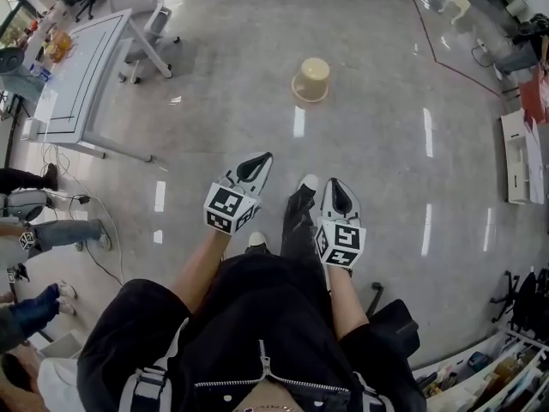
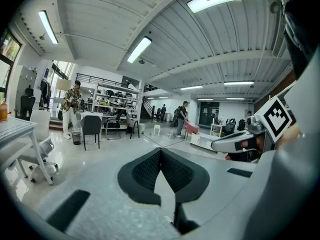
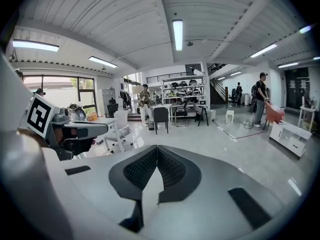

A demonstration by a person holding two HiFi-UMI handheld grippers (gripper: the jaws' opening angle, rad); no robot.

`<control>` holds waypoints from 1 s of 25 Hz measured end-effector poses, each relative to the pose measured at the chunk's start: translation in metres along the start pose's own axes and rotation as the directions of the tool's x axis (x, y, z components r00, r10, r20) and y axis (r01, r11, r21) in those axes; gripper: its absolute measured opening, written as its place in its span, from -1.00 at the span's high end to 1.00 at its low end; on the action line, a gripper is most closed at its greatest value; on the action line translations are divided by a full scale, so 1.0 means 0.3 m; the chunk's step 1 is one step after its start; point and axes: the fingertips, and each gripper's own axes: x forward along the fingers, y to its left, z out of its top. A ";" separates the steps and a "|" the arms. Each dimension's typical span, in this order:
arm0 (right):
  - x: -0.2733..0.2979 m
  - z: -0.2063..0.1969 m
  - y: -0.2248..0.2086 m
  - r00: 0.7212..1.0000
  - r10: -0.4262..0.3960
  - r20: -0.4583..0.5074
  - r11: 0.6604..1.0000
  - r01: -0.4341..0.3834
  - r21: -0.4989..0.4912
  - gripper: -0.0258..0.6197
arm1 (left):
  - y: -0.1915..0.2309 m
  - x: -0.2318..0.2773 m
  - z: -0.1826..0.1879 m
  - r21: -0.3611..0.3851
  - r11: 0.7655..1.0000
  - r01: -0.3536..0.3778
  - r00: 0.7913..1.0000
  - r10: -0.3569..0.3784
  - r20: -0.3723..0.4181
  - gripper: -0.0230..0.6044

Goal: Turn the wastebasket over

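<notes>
Jaws pressed together on left gripper (image 1: pixel 260 163) and right gripper (image 1: pixel 334 185), nothing pinched; both held side by side above person's shoes (image 1: pixel 256 240). Ahead, cream wastebasket (image 1: pixel 311 80) stands on glossy grey floor (image 1: pixel 386 144), well apart from both grippers. White table (image 1: pixel 86 75) off left.

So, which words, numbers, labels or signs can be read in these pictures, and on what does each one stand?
No text can be read.
The cube on the left gripper and the one on the right gripper carry only black-and-white square patterns, no letters.
The wastebasket shows no print.
Anything on the far shelves is too small to read.
</notes>
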 end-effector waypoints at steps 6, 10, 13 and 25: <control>0.312 0.128 -0.230 1.000 0.003 0.002 1.000 -0.003 0.014 0.89 | 0.110 0.305 0.047 0.013 1.000 -0.016 0.999 0.016 -0.034 0.91; 0.537 0.235 -0.373 0.998 0.055 -0.023 0.998 -0.054 0.008 0.89 | 0.218 0.540 0.107 -0.009 0.997 -0.071 0.996 0.070 -0.059 0.91; 0.678 0.322 -0.465 0.994 0.098 -0.038 0.995 -0.099 -0.011 0.89 | 0.285 0.696 0.173 -0.020 0.993 -0.114 0.992 0.112 -0.064 0.91; 0.996 0.454 -0.717 0.990 0.140 -0.028 0.990 -0.140 0.022 0.89 | 0.429 0.981 0.274 0.049 0.981 -0.188 0.975 0.193 -0.111 0.91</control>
